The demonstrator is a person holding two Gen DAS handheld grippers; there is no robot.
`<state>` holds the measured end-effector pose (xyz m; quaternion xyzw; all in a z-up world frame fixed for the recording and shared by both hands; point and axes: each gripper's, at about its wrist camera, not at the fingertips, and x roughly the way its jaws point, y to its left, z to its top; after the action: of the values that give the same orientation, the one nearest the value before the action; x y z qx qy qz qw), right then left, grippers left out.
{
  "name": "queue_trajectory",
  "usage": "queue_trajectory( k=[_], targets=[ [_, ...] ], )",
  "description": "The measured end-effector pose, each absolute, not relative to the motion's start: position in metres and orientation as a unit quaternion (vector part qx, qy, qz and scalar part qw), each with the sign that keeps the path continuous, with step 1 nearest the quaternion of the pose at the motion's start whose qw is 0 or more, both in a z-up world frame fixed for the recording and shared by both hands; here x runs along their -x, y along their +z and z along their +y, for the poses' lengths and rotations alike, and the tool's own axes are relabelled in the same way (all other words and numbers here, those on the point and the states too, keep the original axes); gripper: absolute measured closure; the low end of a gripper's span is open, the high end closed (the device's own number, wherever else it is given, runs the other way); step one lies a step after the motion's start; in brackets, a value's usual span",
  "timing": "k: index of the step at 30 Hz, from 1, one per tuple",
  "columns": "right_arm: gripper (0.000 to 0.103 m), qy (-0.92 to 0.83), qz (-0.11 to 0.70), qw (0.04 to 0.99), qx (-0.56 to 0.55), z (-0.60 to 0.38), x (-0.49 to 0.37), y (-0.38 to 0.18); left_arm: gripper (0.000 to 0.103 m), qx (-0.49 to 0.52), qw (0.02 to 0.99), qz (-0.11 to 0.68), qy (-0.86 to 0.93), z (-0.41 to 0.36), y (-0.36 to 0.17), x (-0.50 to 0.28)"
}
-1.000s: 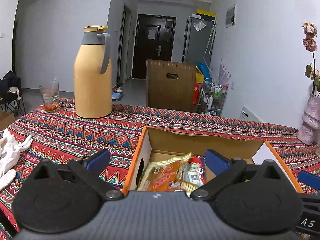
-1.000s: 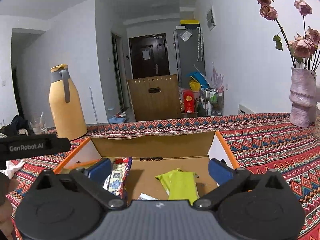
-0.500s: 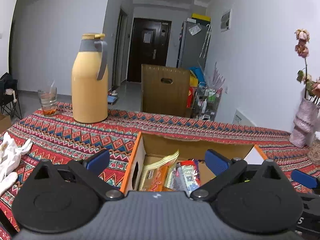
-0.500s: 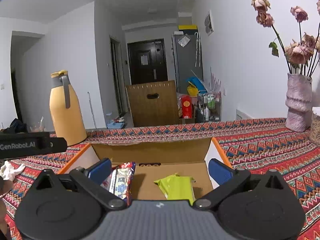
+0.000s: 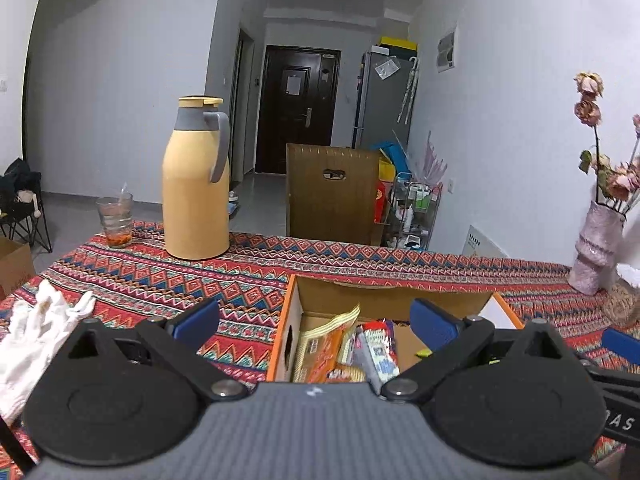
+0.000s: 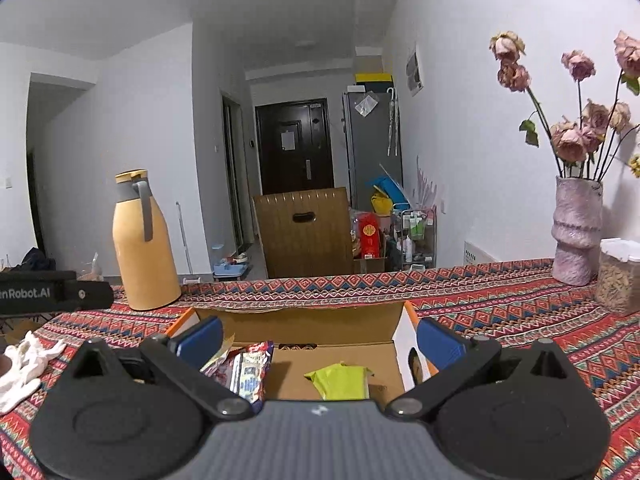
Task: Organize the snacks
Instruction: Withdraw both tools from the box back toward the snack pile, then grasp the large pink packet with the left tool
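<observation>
- The left gripper [image 5: 314,322] was spread wide and held nothing.
- The right gripper [image 6: 320,338] was likewise spread wide and empty.
- The cardboard box [image 6: 304,322] stood open on the patterned tablecloth [image 5: 152,280], ahead of and below both grippers.
- The orange snack packet [image 5: 320,350] and the red-and-white packets [image 5: 380,350] leaned at the box's left end, between the left gripper's fingers in its view.
- The green packet [image 6: 340,376] lay flat on the box floor, apart from the others, centred between the right gripper's fingers.
- The yellow thermos [image 5: 196,184] stood well beyond the box.
</observation>
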<state>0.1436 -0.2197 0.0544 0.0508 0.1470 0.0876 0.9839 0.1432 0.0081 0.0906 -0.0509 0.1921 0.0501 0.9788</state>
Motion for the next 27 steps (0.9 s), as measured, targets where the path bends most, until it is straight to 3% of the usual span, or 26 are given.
queue_trajectory(
  k=[13, 27],
  targets=[
    [0.000, 0.100, 0.166, 0.980, -0.049, -0.230, -0.071, 0.039, 0.000, 0.037, 0.973, 0.222, 0.046, 0.011, 0.073, -0.074],
    [0.000, 0.090, 0.214, 0.971, -0.049, -0.234, -0.012, -0.010, 0.000, 0.052, 0.955, 0.292, 0.023, 0.009, 0.018, -0.027]
  ],
)
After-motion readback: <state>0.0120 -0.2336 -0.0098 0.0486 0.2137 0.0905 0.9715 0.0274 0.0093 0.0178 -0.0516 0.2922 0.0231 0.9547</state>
